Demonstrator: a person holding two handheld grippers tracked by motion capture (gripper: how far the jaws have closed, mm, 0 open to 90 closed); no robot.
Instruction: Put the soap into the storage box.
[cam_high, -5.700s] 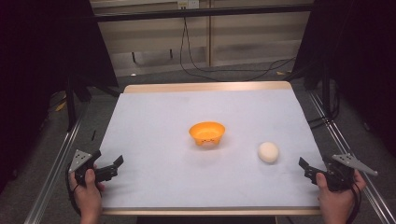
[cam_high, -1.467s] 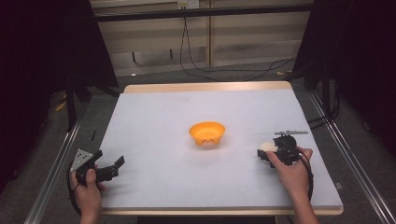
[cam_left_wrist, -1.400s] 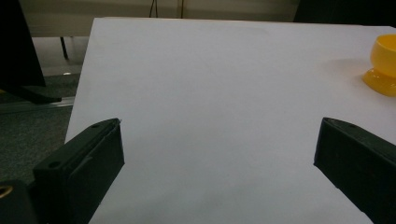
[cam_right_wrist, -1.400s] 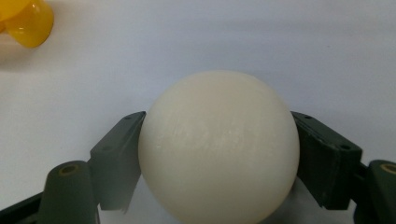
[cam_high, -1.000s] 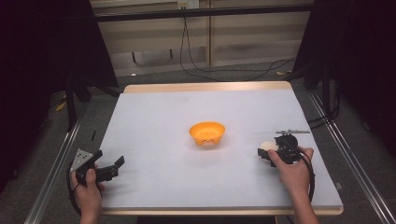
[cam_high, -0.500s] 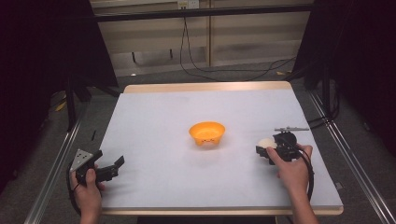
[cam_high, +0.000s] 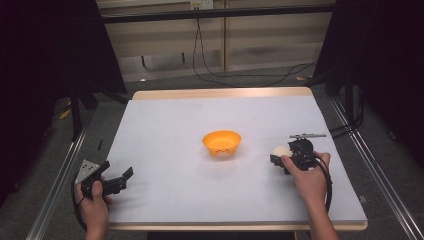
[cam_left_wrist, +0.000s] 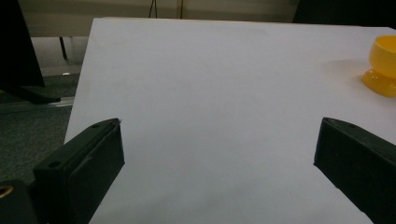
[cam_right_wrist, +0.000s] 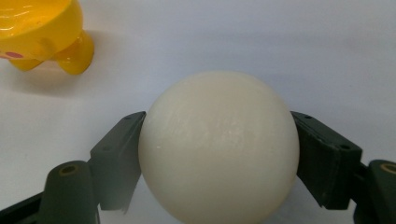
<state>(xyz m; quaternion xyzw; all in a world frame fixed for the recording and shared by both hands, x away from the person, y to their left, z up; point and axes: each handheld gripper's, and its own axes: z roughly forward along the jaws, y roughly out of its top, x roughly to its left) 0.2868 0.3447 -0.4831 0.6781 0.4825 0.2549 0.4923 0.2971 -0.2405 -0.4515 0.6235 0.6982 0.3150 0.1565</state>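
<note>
Right gripper clamps the cream ball, forearm angled inward.

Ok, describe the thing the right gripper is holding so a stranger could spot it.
On the white-covered table, look right of the orange bowl at its middle. There the right gripper clamps a cream egg-shaped ball between its fingers; it is the sole pale, smooth, round thing.

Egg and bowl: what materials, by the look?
Egg: likely plastic, cream, smooth satin finish with faint fine ridges; could be a real egg. Bowl: glossy yellow-orange moulded plastic, with sharp highlights and moulded feet.
</note>
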